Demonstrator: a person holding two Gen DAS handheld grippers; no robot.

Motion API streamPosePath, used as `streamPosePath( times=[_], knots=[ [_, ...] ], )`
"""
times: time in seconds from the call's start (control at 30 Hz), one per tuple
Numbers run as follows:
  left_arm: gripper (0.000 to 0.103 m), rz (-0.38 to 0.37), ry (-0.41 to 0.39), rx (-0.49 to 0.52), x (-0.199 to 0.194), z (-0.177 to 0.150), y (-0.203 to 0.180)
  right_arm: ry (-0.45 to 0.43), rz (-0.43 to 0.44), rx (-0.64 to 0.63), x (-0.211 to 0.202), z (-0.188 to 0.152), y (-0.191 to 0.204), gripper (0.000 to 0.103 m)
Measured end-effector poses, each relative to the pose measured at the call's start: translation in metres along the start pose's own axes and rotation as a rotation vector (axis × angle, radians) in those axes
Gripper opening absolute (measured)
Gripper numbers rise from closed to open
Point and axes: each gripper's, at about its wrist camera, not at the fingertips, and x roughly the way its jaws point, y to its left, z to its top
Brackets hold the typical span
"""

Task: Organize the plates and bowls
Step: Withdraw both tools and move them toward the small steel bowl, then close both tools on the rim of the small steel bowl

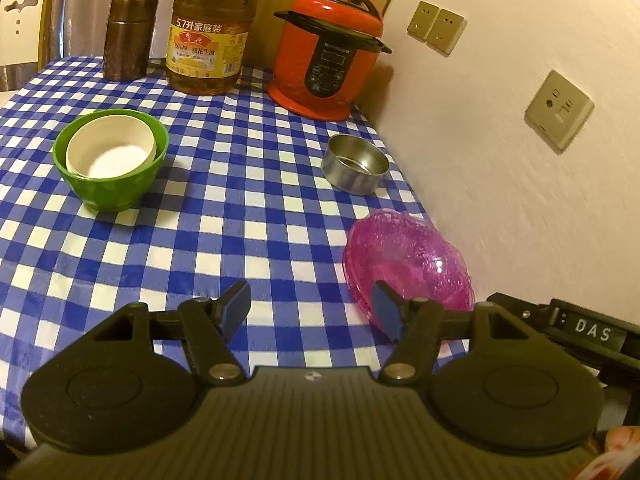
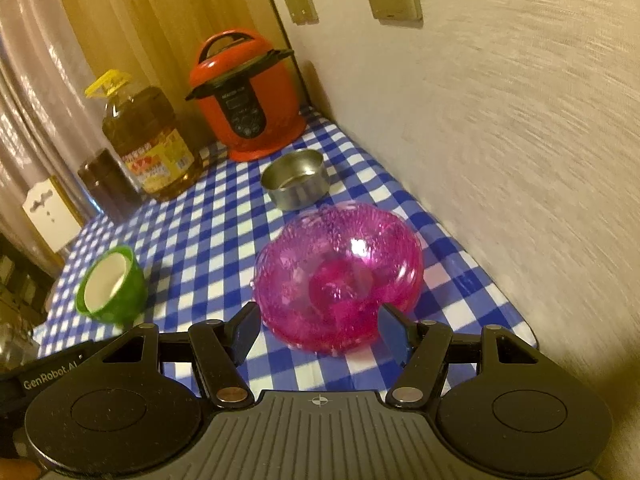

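Both hand-held grippers — left point(image 1: 312, 310) and right point(image 2: 318, 330) — gape apart, empty. Pink bowl point(image 2: 338, 276) sits mid-frame on the checked tabletop point(image 1: 240, 208); white bowl point(image 1: 110, 148) nests in the green bowl point(image 1: 116, 188), centre-left.

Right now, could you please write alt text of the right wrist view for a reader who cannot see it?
An open right claw hovers just before a pink translucent bowl on a blue checked tablecloth. Behind stand a steel bowl, a red pressure cooker and an oil bottle; a white bowl nested in a green bowl sits left.
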Motion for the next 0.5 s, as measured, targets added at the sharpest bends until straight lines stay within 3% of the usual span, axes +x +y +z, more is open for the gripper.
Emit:
streamPosePath(
  times=[0.2,0.5],
  knots=[
    [0.064,-0.01,-0.005,-0.022,0.026,0.025,0.006,-0.018,0.016,0.007,0.018,0.026,-0.001,0.065],
    [0.063,-0.073,0.008,-0.065,0.096,0.082,0.006,-0.056,0.029,0.03,0.07,0.081,-0.007,0.065]
  ],
)
